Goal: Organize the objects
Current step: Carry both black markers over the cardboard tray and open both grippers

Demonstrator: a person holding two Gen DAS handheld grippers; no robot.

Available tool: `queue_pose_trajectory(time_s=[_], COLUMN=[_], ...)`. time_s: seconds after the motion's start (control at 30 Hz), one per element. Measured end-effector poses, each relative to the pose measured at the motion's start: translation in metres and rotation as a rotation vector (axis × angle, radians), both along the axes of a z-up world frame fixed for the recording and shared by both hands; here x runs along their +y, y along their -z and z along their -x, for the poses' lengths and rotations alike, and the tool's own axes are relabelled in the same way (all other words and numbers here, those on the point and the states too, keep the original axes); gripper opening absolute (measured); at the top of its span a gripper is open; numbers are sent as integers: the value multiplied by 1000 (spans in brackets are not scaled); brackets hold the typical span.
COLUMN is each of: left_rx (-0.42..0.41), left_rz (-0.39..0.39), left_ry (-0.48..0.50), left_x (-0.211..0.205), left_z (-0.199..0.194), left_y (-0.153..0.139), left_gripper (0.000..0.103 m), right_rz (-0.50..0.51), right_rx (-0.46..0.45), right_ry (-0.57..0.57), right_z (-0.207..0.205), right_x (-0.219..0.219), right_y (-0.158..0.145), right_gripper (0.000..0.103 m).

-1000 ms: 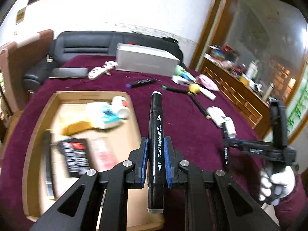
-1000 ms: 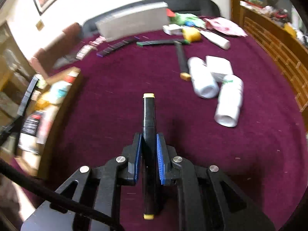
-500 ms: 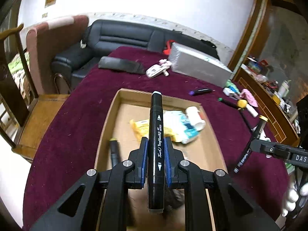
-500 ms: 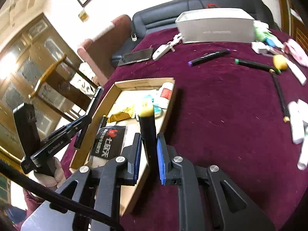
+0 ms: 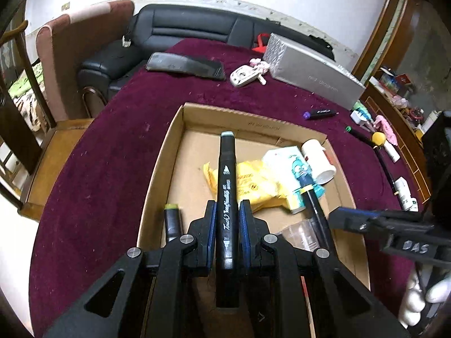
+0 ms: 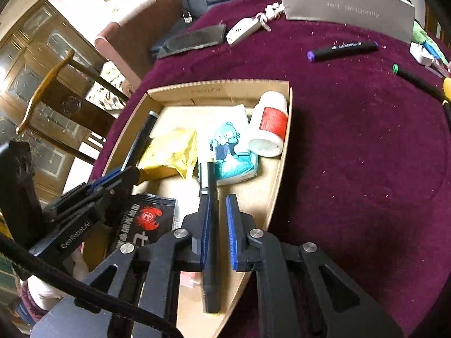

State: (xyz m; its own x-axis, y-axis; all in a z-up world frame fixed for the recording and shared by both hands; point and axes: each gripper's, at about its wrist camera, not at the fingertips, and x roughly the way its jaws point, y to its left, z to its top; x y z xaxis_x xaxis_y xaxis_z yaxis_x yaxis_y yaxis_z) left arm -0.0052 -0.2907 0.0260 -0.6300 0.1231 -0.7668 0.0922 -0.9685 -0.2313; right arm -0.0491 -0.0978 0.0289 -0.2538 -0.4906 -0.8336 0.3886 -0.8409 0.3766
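Left claw [image 5: 227,225] clamped on black marker [image 5: 227,180], right claw [image 6: 217,225] on yellow-tipped marker [image 6: 212,225]; both over cardboard tray [image 5: 166,152], marker axes along tray's length.

Your cloth [image 5: 107,169] is deep maroon, flecked with pale lint, and the tray [image 5: 169,146] is plain brown cardboard. In it you have a yellow packet [image 5: 253,183], a white bottle [image 6: 269,124] with a red label, and a black sachet [image 6: 146,219] with a red crab emblem. Your marker [image 5: 227,186] is black with white lettering and a pale grey-green cap.
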Motion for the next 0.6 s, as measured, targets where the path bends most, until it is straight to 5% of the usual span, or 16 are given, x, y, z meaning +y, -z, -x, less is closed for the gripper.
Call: queue_pose_trajectory(time_s=[0.17, 0.33, 0.6], left_rx=[15, 35, 194], left_rz=[-97, -169, -259], left_ry=[-13, -19, -13], left_x=[-11, -17, -10], left_z=[-3, -10, -59], left_y=[-1, -13, -71], left_gripper=[16, 33, 35], right_rz=[19, 64, 97], right_rx=[-15, 4, 83], right_ry=[26, 68, 165], right_z=[-2, -9, -30], right_x=[8, 25, 88], right_y=[2, -8, -39], right_gripper=[11, 17, 22])
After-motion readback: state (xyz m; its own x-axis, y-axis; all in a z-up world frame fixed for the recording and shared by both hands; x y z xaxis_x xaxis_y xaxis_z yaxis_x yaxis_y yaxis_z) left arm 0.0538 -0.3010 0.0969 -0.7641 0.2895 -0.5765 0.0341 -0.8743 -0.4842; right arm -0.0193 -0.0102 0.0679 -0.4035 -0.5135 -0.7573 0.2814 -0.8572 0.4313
